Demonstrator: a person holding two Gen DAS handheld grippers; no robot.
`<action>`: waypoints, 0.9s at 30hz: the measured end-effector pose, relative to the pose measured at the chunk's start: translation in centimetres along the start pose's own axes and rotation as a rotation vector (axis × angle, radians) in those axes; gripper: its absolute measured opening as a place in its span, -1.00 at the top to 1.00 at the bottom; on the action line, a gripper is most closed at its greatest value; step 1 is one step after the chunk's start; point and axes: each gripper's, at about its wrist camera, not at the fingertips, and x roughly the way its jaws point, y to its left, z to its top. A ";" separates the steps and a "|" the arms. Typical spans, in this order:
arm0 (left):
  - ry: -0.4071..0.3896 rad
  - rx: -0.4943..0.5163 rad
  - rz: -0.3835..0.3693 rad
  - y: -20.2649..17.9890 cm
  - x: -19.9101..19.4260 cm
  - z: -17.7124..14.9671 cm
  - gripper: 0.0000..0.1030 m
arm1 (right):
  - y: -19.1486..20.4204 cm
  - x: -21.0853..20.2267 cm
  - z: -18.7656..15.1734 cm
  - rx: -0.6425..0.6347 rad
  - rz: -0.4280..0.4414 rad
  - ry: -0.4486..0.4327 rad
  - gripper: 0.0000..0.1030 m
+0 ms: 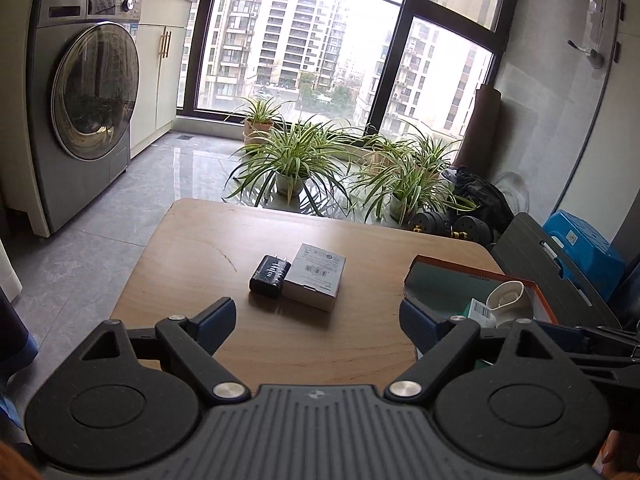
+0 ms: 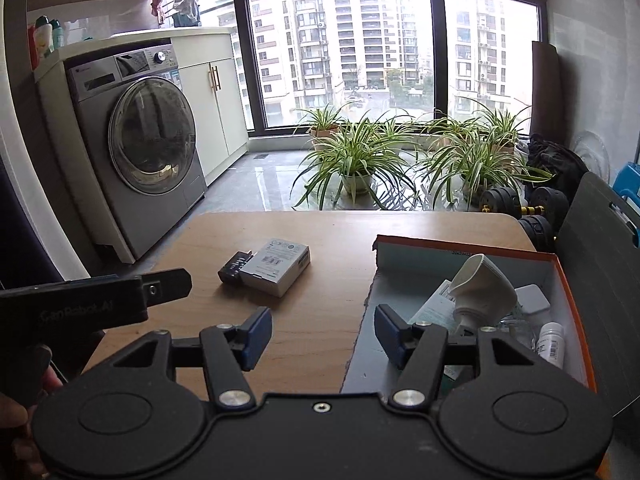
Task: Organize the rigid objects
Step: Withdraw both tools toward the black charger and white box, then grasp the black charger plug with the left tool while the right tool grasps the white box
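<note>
My left gripper [image 1: 316,320] has its jaws spread wide with nothing between them, blue ribbed pads facing each other over bare wood-grain counter [image 1: 192,264]. My right gripper [image 2: 322,334] stands about half open, also empty; its right-hand pad hangs over the near corner of the open cardboard box [image 2: 576,304].

Ahead of the left jaws and slightly left of centre lie a glossy black charger block [image 1: 270,275] with pale lettering I cannot read, and, touching its right side, a flat grey carton [image 1: 317,276] bearing barcodes and small print too fine to make out.

The box, orange outside and teal-grey inside, sits just right of both jaws. In it I see a white curved plastic piece [image 2: 486,284], a small white bottle [image 2: 551,344] with a barcode label, a white square item [image 2: 530,298] and a printed packet [image 2: 438,308], partly hidden behind my right pad.

The other handle at the left of the right view reads roughly "SenRobot.AI".
</note>
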 end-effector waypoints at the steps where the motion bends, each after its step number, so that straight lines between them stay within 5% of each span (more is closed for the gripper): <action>1: 0.000 -0.003 0.003 0.2 0.1 0.0 -0.77 | 0.2 0.2 0.0 -0.003 0.003 0.002 -0.39; 9: 0.024 -0.006 0.038 2.1 2.3 0.1 -0.78 | 0.5 1.6 -0.1 -0.013 0.009 0.013 -0.40; 23: 0.119 0.087 0.120 5.2 13.0 2.3 -0.77 | -2.0 3.9 0.7 0.001 0.000 0.002 -0.47; 27: 0.136 0.104 0.065 5.2 14.2 2.1 -0.73 | -2.5 4.7 0.9 0.008 -0.001 -0.001 -0.49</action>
